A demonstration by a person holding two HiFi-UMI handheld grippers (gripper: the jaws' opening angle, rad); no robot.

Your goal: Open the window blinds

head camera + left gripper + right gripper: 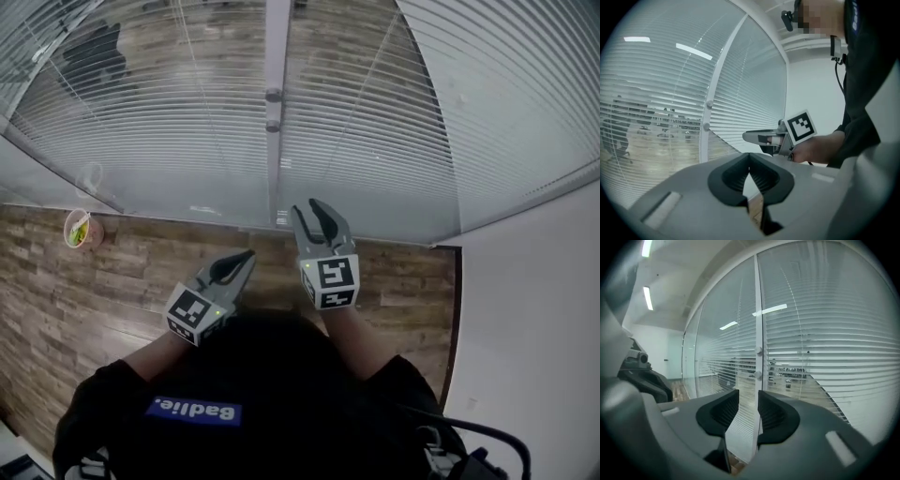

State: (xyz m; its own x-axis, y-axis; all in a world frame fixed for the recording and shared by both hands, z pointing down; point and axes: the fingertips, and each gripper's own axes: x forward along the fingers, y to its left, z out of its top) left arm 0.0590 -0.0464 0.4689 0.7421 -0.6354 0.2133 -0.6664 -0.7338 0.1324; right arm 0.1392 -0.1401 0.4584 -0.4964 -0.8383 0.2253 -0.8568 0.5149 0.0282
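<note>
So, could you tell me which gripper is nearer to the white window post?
Right. The right gripper is close beside the post, just right of its foot, jaws apart; the left gripper is farther back, lower left of it.

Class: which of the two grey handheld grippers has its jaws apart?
The right grey gripper: its jaws stand apart, while the left gripper has its tips touching.

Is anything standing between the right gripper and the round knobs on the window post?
Nothing visible does. The open right gripper faces the two small round white knobs on the white vertical window post, with a clear gap between.
</note>
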